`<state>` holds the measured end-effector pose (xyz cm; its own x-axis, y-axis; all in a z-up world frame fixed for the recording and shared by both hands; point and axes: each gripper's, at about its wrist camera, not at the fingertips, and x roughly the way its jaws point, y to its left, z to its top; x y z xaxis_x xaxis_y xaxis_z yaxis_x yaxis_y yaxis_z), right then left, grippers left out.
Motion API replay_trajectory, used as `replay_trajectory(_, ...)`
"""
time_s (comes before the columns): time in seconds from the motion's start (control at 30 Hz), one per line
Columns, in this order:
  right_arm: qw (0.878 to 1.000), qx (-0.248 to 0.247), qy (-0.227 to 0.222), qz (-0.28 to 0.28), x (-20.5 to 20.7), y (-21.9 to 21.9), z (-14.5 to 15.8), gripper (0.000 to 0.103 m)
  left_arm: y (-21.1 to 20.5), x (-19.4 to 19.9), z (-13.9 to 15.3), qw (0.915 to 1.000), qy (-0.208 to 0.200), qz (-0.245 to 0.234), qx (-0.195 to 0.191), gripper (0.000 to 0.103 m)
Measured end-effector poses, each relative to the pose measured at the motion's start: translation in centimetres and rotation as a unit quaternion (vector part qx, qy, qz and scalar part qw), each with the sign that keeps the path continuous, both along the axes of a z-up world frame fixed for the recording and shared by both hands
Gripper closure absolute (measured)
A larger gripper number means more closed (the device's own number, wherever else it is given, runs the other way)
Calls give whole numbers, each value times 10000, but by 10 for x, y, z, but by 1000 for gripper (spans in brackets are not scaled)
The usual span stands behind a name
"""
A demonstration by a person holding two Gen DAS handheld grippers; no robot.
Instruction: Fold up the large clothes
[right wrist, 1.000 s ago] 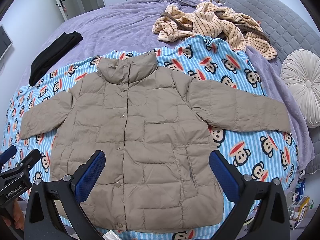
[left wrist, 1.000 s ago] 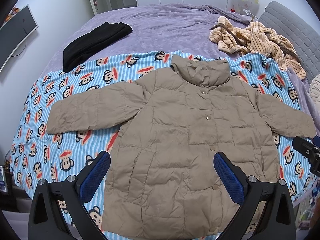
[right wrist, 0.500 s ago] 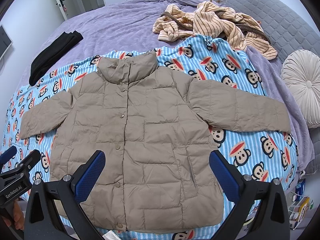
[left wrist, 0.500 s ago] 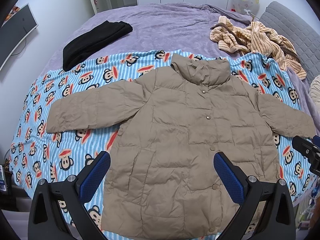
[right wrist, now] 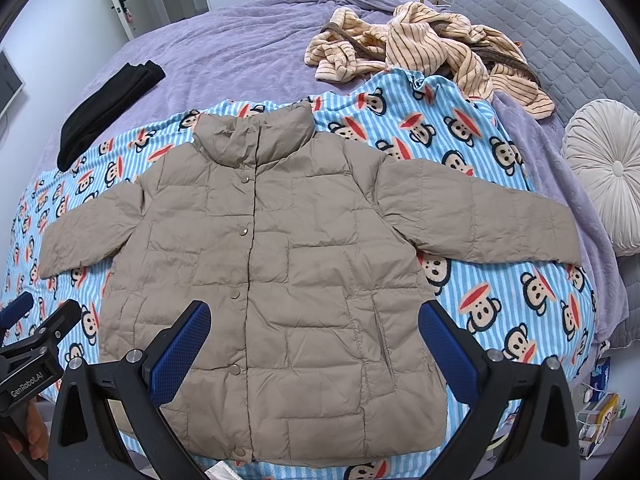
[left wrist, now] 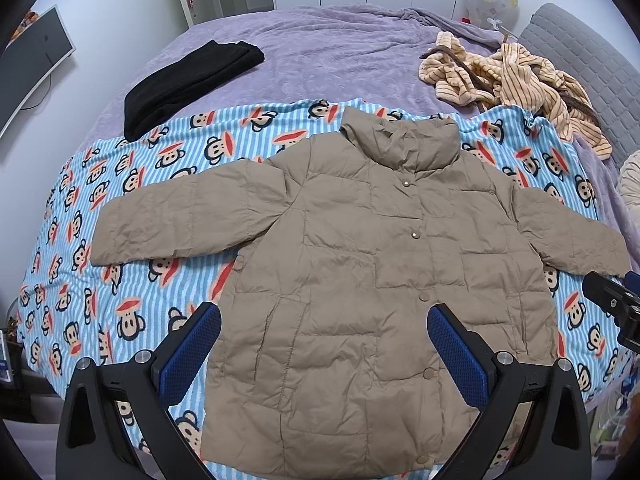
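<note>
A tan quilted puffer jacket (left wrist: 360, 264) (right wrist: 280, 260) lies flat and buttoned on a blue striped monkey-print blanket (left wrist: 120, 292) (right wrist: 500, 280), collar at the far side, both sleeves spread outward. My left gripper (left wrist: 324, 344) hovers open above the jacket's lower hem, blue pads wide apart, holding nothing. My right gripper (right wrist: 314, 340) is likewise open over the lower front of the jacket. The left gripper's body (right wrist: 36, 344) shows at the left edge of the right wrist view; the right gripper's body (left wrist: 616, 308) shows at the right edge of the left wrist view.
A purple bedspread (left wrist: 340, 52) covers the bed. A folded black garment (left wrist: 188, 80) (right wrist: 104, 108) lies at the far left, a striped orange garment (left wrist: 516, 76) (right wrist: 432, 52) at the far right. A round cream cushion (right wrist: 608, 168) and grey headboard (right wrist: 560, 36) sit at the right.
</note>
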<state>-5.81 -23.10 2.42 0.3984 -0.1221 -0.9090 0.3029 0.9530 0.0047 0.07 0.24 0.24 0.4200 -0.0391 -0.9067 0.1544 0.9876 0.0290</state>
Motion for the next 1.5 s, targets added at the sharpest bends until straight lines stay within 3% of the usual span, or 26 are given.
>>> replay_trajectory(0.7, 10000, 30, 12, -21, 2, 0, 1, 0, -5, -2, -1, 10000, 62, 28, -47, 0)
replay_trajectory(0.93, 9990, 417, -180, -35, -5, -8, -8, 0, 16, 4, -18, 9976, 385, 135, -558, 0)
replay_trajectory(1.2, 9943, 1015, -311, -24, 6, 8, -28, 0, 77, 30, -67, 9913, 582, 632, -999, 0)
replay_trajectory(1.33, 9941, 1070, 71, 154, 25, 33, -57, 0, 126, 52, -98, 9868, 427, 1006, -1197, 0)
replay_trajectory(1.37, 9932, 1054, 344, 351, 37, 50, -76, 0, 140, 59, -107, 9850, 391, 1132, -1245, 0)
replay_trajectory(1.5, 9905, 1169, 465, 551, 51, 76, -104, 0, 205, 87, -145, 9701, 359, 1735, -1657, 0)
